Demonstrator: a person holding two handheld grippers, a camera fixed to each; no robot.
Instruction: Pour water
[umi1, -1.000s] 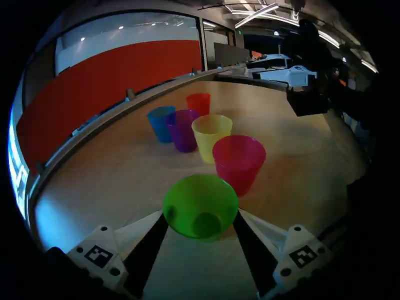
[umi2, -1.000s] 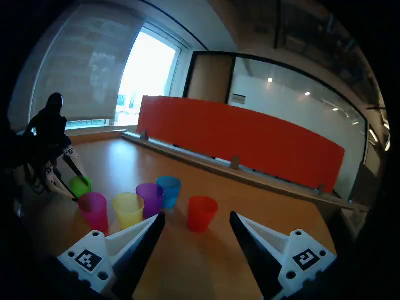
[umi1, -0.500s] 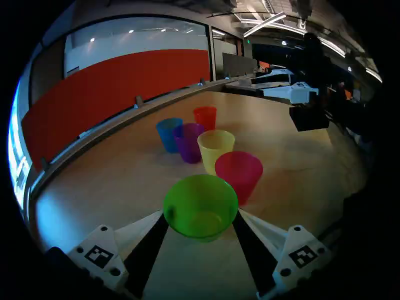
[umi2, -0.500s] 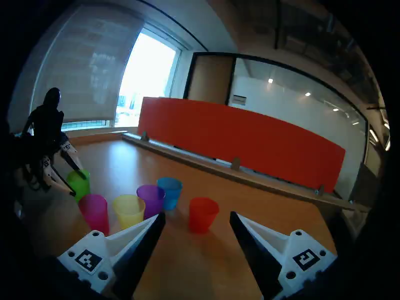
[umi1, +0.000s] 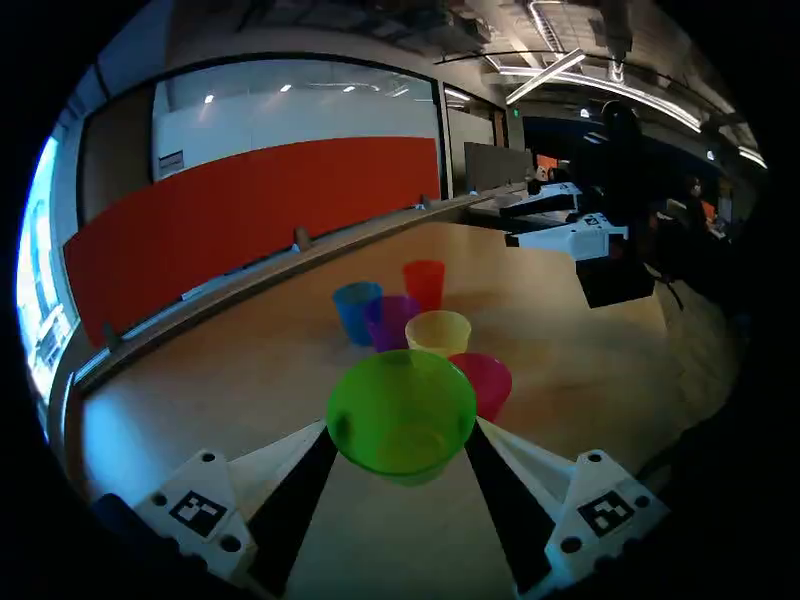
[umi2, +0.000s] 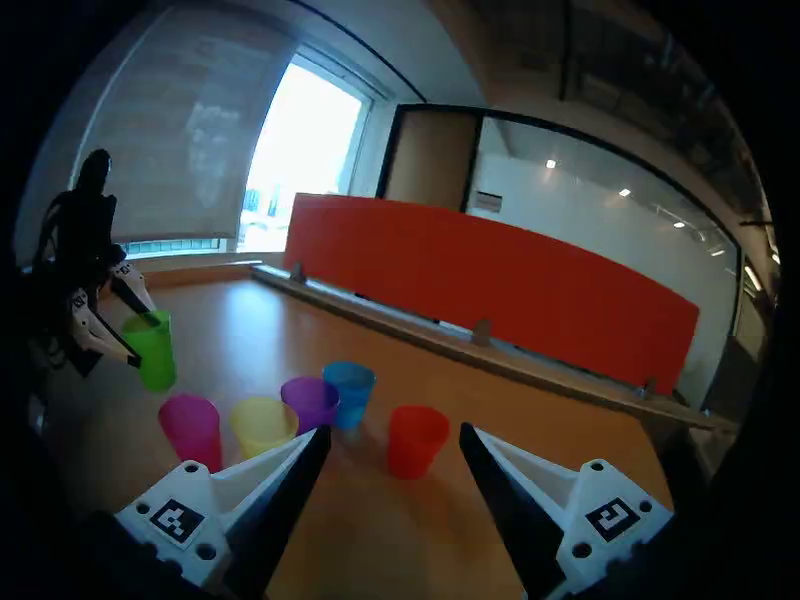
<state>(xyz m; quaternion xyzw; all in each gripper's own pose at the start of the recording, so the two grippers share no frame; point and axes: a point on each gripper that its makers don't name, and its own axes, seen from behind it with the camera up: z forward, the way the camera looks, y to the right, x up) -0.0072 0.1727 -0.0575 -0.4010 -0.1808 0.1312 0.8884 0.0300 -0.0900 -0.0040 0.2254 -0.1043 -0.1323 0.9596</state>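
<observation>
The left hand-held gripper (umi1: 400, 428) clamps the green cup (umi1: 401, 410) between both fingers (its open mouth faces the camera), held up off the bench (umi1: 230, 370) just beside the pink cup (umi1: 487, 378). Past the pink cup stand the yellow cup (umi1: 438, 332), purple cup (umi1: 392, 318), blue cup (umi1: 356, 308) and red cup (umi1: 424, 282). The right hand-held gripper (umi2: 395, 432) is spread wide at the end of the row farthest from the pink cup.

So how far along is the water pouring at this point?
Done: the left tongs are shut on the green cup and hold it off the table. In hand: it hangs roughly upright near the pink cup; water inside is not discernible. Left: tipping it into a cup. The right tongs are open and empty, by the red cup.
</observation>
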